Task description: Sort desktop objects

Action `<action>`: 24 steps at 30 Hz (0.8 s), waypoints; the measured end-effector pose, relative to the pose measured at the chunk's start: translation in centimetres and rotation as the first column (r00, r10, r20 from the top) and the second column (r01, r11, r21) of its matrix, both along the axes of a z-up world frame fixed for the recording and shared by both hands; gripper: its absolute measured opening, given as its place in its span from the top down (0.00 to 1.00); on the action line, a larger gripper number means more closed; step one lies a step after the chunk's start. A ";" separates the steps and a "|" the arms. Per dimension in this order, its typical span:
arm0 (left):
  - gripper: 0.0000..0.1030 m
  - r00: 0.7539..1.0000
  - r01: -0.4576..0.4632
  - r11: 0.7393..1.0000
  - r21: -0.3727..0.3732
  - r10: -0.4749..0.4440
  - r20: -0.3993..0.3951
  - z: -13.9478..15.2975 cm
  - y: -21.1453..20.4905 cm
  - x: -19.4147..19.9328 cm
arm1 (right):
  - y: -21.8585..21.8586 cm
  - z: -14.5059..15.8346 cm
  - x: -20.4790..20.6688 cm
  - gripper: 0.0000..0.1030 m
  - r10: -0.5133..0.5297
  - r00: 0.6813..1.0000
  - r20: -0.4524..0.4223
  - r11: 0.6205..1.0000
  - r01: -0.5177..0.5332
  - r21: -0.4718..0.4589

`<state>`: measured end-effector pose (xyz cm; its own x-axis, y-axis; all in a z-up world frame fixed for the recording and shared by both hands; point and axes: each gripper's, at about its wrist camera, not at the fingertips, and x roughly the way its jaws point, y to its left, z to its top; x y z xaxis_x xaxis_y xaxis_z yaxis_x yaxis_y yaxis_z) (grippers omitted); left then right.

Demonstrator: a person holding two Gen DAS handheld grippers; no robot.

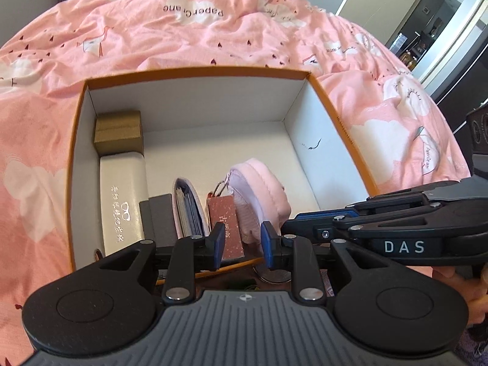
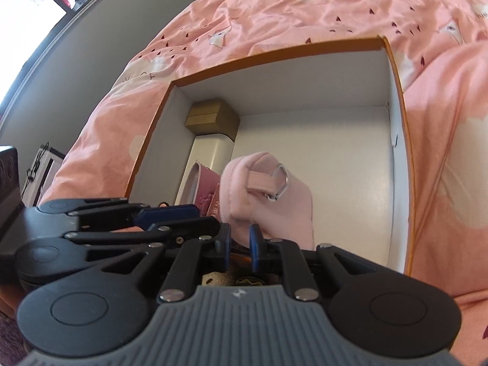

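Pink pouch (image 2: 268,198) sits at twelve o'clock of the right gripper (image 2: 239,244); jaws slightly apart, empty. Withdraw gently, clearing the box (image 2: 274,58) rim.

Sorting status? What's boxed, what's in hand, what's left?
Done: gold box, white case, wallet and pink pouch sit in the orange-rimmed box. In hand: right gripper at the pouch, grip unclear; left gripper open, empty. Left: a yellow stick and round metal piece outside the near wall.
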<state>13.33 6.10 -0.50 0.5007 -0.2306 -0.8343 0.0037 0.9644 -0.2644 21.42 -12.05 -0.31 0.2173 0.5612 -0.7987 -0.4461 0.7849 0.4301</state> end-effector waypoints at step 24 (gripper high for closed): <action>0.73 0.980 -0.192 0.981 -0.043 0.189 -0.067 -1.4 6.5 -0.2 | 4.1 -6.4 6.9 0.88 0.243 0.970 0.004 0.883 -0.220 -0.415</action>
<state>13.17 12.63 -1.86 0.4871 -0.1779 -0.8550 -0.1963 0.9317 -0.3057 28.34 -7.99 -6.68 0.1709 0.2271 -0.9588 -0.6502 0.7571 0.0635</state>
